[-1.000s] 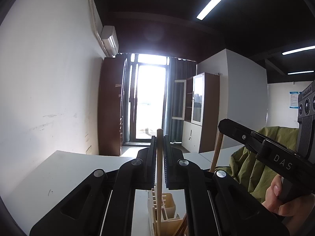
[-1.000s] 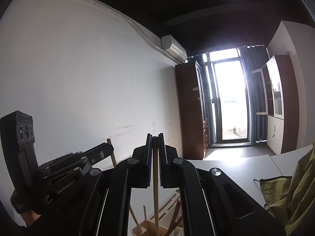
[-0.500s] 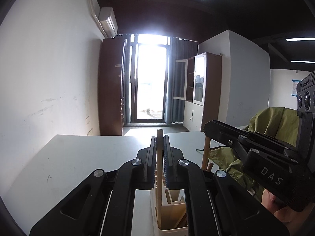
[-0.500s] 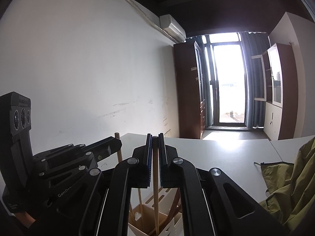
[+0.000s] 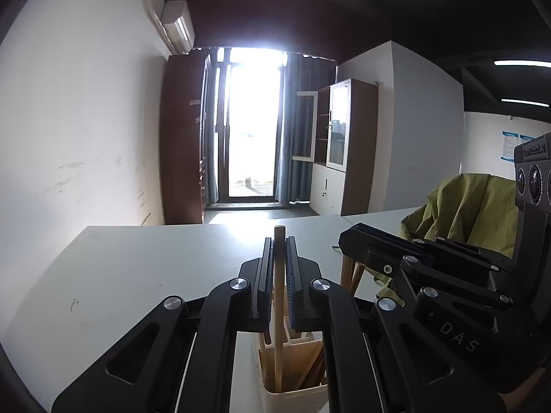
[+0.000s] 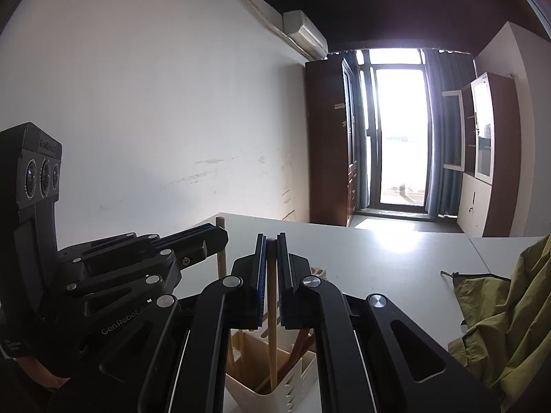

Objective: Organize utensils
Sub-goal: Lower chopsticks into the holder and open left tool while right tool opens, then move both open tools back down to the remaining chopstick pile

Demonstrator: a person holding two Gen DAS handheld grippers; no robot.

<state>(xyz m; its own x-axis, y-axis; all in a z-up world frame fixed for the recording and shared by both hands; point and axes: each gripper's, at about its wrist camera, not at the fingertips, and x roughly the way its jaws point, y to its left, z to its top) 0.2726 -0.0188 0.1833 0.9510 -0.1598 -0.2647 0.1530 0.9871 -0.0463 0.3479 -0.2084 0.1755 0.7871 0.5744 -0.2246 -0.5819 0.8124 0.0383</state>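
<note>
My left gripper is clamped on a wooden stick, upright, lower end inside the cream holder on the counter. My right gripper pinches a second stick likewise. Both look light, stiff and smooth; gripping near the top leaves them free to pivot.

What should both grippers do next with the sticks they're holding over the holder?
Probably open both grippers and let go. The left gripper is shut on a wooden stick whose lower end already reaches down inside the cream holder, and the right gripper is shut on its own stick, also standing in the holder. Both sticks look near upright, so release seems safe.
</note>
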